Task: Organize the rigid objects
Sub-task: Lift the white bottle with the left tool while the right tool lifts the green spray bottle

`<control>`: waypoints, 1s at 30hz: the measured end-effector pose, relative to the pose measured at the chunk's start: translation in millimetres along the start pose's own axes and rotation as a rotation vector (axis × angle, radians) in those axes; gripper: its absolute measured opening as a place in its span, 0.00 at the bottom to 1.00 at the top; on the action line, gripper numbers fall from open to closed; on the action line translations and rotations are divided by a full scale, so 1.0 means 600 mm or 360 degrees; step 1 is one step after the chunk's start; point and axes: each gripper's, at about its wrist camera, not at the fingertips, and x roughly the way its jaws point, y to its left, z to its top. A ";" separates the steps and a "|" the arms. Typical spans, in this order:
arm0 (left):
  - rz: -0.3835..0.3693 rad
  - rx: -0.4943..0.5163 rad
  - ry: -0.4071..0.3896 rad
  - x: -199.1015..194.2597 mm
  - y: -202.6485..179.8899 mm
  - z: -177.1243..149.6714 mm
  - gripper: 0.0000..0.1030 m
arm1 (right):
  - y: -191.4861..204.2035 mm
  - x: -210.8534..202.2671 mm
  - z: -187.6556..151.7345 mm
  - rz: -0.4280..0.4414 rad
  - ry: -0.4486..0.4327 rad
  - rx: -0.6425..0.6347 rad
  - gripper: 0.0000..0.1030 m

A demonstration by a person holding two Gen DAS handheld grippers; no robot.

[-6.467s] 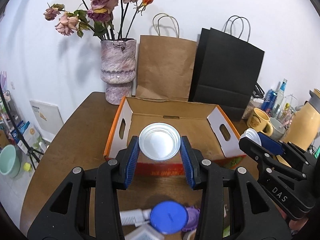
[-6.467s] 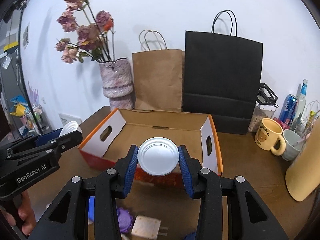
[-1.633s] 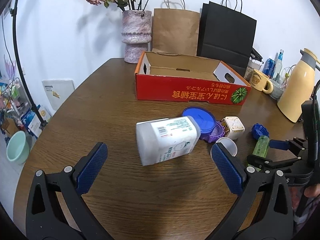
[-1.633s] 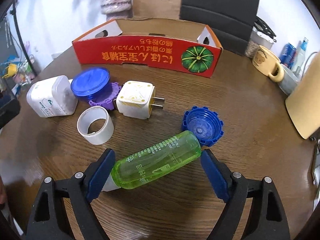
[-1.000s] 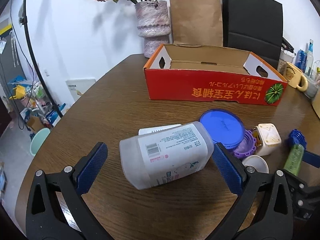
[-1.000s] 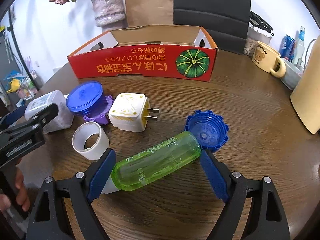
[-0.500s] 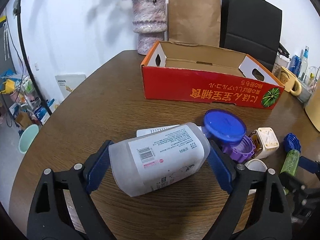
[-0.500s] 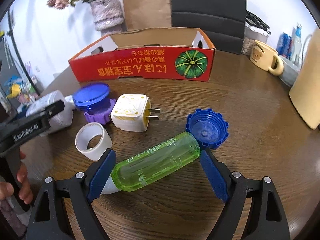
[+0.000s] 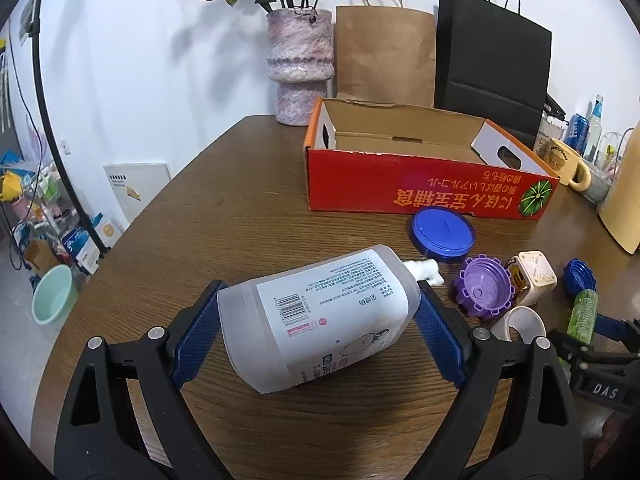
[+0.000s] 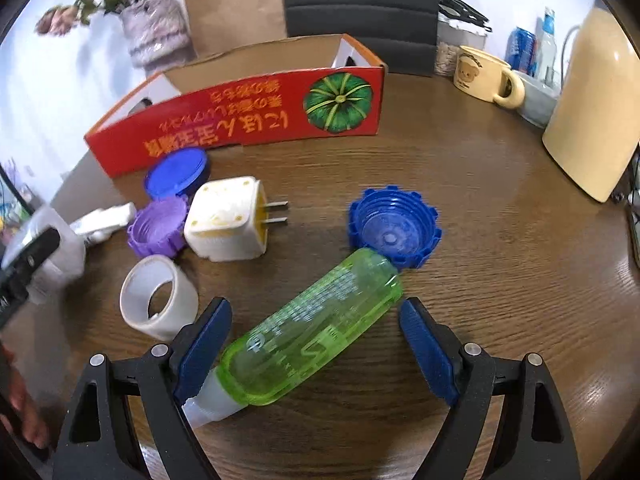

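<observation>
A white labelled bottle (image 9: 320, 316) lies on its side on the brown table (image 9: 240, 240). My left gripper (image 9: 318, 300) is shut on it, a blue pad against each side. A green bottle (image 10: 312, 328) lies slantwise between the pads of my right gripper (image 10: 316, 312), which is open; the right pad stands clear of it. The red cardboard box (image 9: 420, 192) stands open behind them. Loose pieces lie between: a blue lid (image 10: 176, 174), a purple cap (image 10: 158, 226), a white plug adapter (image 10: 226, 224), a blue ridged cap (image 10: 394, 232) and a white ring (image 10: 158, 304).
A stone vase (image 9: 300, 64), a brown bag (image 9: 386, 52) and a black bag (image 9: 492, 64) stand behind the box. A bear mug (image 10: 486, 76) and a cream jug (image 10: 592, 112) are at the right. A white tube (image 10: 104, 218) lies by the purple cap.
My left jaws have closed from wide open onto the white bottle and moved in with it. The right gripper has rolled a little; the green bottle still lies between its open pads.
</observation>
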 end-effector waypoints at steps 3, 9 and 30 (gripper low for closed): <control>-0.0016 -0.0002 -0.0005 -0.003 0.006 -0.002 0.86 | 0.006 -0.005 -0.007 -0.0042 0.0007 -0.0088 0.73; -0.0044 0.0027 -0.0015 -0.013 0.000 -0.009 0.86 | -0.003 -0.018 -0.014 -0.0005 0.0019 -0.0205 0.64; -0.0060 0.0045 -0.0044 -0.032 -0.006 -0.018 0.86 | -0.013 -0.064 -0.025 0.0010 -0.0253 -0.0251 0.35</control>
